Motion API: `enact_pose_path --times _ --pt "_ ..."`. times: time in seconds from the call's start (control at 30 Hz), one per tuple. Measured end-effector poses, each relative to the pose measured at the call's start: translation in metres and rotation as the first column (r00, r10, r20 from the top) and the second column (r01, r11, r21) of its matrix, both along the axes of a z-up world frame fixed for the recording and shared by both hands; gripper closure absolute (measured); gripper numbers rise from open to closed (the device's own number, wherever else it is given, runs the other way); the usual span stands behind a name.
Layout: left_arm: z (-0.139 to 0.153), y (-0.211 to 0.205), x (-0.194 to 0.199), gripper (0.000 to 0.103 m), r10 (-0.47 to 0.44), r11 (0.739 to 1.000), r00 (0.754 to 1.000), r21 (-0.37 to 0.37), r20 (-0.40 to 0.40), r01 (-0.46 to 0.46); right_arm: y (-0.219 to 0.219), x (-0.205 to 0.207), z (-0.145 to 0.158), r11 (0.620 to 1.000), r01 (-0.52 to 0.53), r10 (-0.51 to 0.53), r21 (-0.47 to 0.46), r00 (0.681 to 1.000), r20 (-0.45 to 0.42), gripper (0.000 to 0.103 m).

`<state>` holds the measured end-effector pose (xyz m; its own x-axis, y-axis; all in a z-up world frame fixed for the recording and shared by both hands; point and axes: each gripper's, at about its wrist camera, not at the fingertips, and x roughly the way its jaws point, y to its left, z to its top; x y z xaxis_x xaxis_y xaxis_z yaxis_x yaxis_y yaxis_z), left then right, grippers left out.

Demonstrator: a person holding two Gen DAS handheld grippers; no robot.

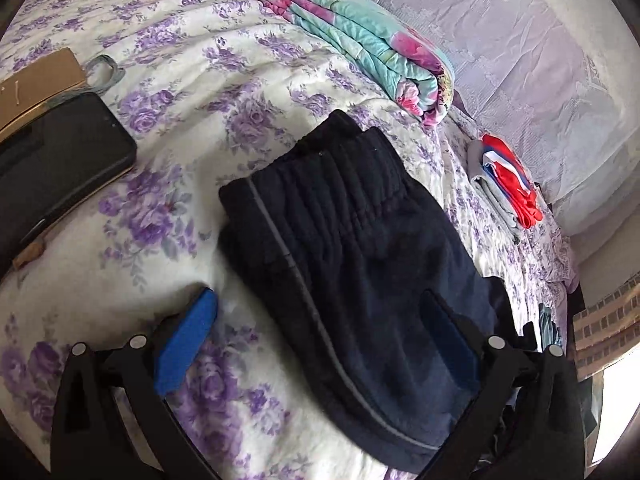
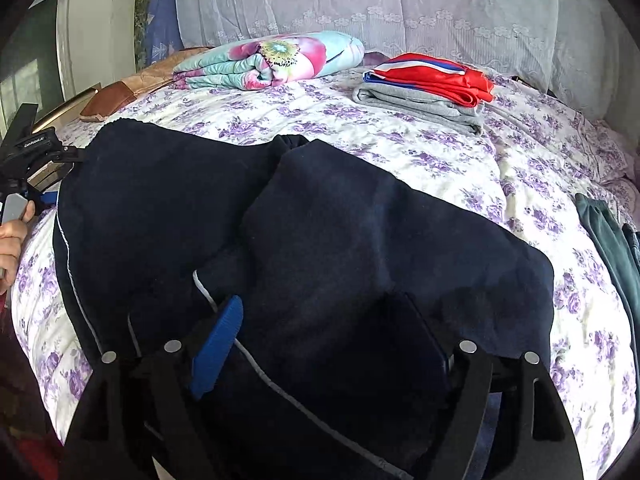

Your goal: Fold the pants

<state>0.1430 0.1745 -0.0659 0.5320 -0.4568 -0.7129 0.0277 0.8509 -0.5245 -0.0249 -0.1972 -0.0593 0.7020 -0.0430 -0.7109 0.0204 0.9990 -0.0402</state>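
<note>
Left gripper (image 1: pixel 316 344) is seen from its own wrist camera with both jaws spread wide and nothing clamped. Its 2 blue pads (image 1: pixel 186 344) are set well apart: the left one is held over the floral bedspread (image 1: pixel 180 80), beside the edge of the navy pants (image 1: pixel 352 260), while the right one is shown above the dark fabric. Whether the pads touch the cloth cannot be told. The pants are laid folded on the bed, with the gathered waistband pointed away from the gripper and a grey stripe run down the side. A folded floral quilt (image 1: pixel 360 40) and a stack of grey and red clothes (image 1: pixel 508 180) are placed farther back, and a black phone (image 1: pixel 60 156) is set at the left.

Right gripper (image 2: pixel 320 344) is shown by its wrist camera with jaws likewise parted and nothing pinched between them. The pants (image 2: pixel 360 220) are spread directly beneath and ahead of it, and both pads are positioned over the navy cloth; contact cannot be judged. The left gripper's black body (image 2: pixel 36 152) is seen at the left edge, at the far side of the pants, held by a hand (image 2: pixel 12 240). The quilt (image 2: pixel 272 60) and the clothes stack (image 2: pixel 428 84) are seen well beyond.
</note>
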Motion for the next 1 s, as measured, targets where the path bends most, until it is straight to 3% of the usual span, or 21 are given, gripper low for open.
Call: enact_pose_path --times 0.17,0.37,0.6,0.7,0.83,1.0 --pt "-0.003 0.008 0.002 0.005 0.064 0.992 0.998 -0.113 0.0 -0.064 -0.006 0.004 -0.002 0.999 -0.001 0.001 0.032 1.0 0.0 0.019" --pt "-0.004 0.005 0.007 0.006 0.047 0.988 0.999 -0.144 0.002 -0.046 -0.007 0.005 -0.002 0.999 -0.003 0.003 0.039 1.0 0.003 0.019" --pt "-0.011 0.022 0.007 0.052 0.09 0.972 0.995 -0.216 -0.039 -0.096 -0.006 0.004 -0.002 0.999 -0.002 0.002 0.039 1.0 0.004 0.019" --pt "-0.015 0.028 0.011 0.064 0.092 0.966 0.994 -0.239 -0.055 -0.103 -0.007 0.004 -0.002 0.999 -0.002 0.002 0.038 1.0 0.006 0.019" --pt "-0.018 0.028 0.01 0.061 0.078 0.966 0.996 -0.243 -0.041 -0.085 -0.01 -0.005 0.007 0.997 0.005 -0.009 0.071 0.999 0.048 0.019" --pt "-0.017 0.02 0.009 0.041 0.076 0.97 0.997 -0.231 -0.01 -0.076 -0.02 -0.026 0.024 0.983 0.013 -0.035 0.182 0.992 0.12 0.019"
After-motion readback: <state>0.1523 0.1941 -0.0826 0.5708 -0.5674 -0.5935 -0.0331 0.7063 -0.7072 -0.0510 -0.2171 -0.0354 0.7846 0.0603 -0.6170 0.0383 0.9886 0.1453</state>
